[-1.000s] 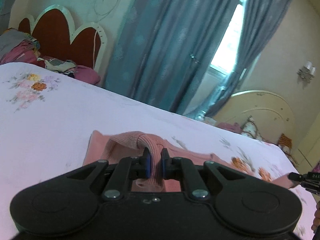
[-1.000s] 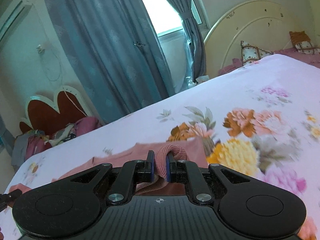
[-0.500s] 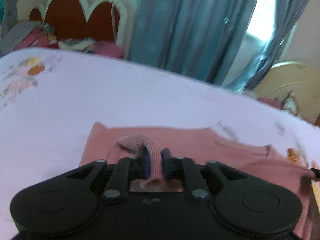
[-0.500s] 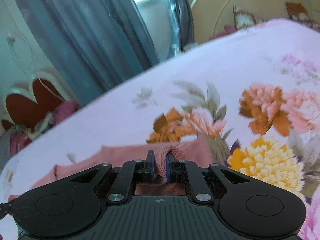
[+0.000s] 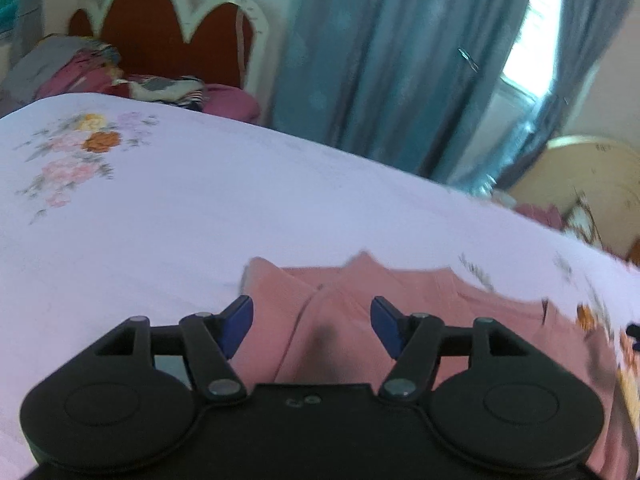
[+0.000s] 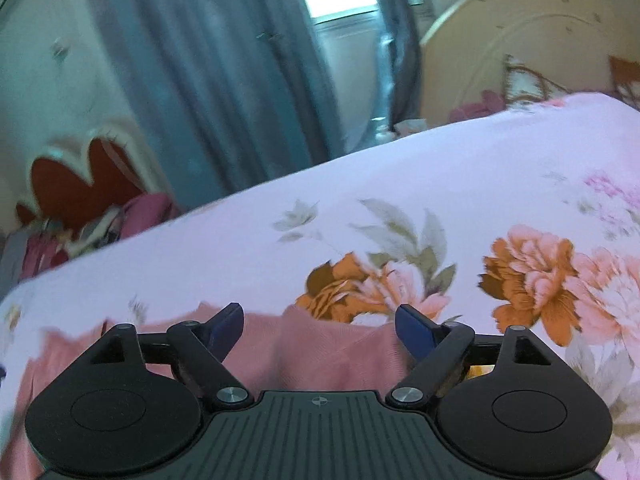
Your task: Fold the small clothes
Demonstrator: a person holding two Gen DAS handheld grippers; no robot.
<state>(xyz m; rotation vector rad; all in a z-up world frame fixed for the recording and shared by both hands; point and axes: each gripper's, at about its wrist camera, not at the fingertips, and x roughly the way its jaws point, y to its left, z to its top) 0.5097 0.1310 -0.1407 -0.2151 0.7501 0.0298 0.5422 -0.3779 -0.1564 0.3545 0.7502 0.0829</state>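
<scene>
Closest to me, the left gripper point(image 5: 311, 328) has its fingers point(image 5: 236, 322) spread apart, the blue pads clear of the cloth on both sides; they have just been opening, and the pink garment point(image 5: 420, 300) now lies loose between them rather than pinched. The right gripper point(image 6: 319, 330) shows the same thing, wider still: its fingers point(image 6: 414, 330) have just sprung apart and hold nothing, with the folded pink edge lying below and between them.

So a fold has been laid down and let go. The garment lies flat on the bed point(image 5: 180, 208), on the floral sheet, with a diagonal edge running across its top layer just beyond the left gripper. Its far edge ends just short of the orange and pink printed flower point(image 6: 348, 284) that shows beyond the right gripper. Both views are smeared, so I can't be sure how neatly the layers line up, or which kind of garment it is.

Next, I'd judge, both grippers need to draw back clear of the cloth without snagging it, then find the next pair of edges or corners to pinch for another fold.

Beyond the garment the sheet runs bare to the heap of clothes point(image 5: 120, 76) by the scalloped red headboard point(image 5: 160, 28), with blue curtains point(image 5: 380, 60) and a bright window behind
</scene>
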